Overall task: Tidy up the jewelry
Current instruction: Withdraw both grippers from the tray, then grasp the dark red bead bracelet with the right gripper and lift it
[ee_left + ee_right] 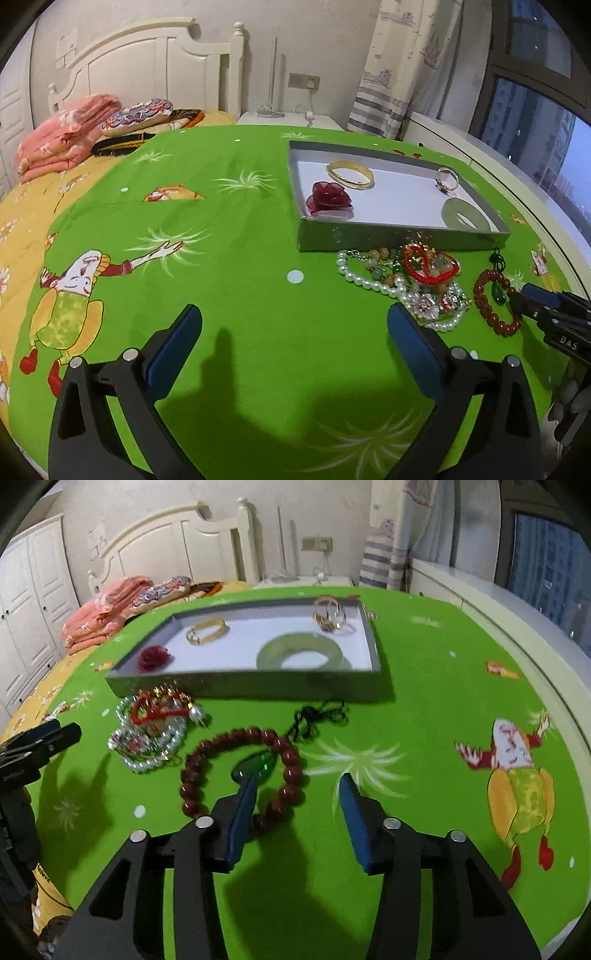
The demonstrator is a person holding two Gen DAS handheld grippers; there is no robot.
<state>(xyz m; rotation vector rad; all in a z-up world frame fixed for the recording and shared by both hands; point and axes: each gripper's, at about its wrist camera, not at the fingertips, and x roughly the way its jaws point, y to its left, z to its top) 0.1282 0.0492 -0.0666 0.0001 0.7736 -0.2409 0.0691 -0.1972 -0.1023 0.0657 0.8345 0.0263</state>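
Observation:
A grey tray (369, 236) (236, 688) on the green cloth holds a gold bangle (350, 174) (206, 630), a red fabric flower (328, 197) (154, 657), a jade bangle (466, 214) (300, 651) and gold rings (447, 180) (329, 614). In front of it lie a tangle of pearl and red cord pieces (413, 282) (153, 731), and a dark red bead bracelet (495, 308) (240, 771) with a green pendant (256, 766). My right gripper (299, 786) is open, its left finger over the bracelet. My left gripper (293, 325) is open and empty over bare cloth.
The green cartoon cloth (229, 229) covers a bed. Folded pink blankets (62, 136) and a pillow (136, 116) lie at the back left by a white headboard. A nightstand (291, 120), a curtain and a window ledge (498, 162) stand behind and to the right.

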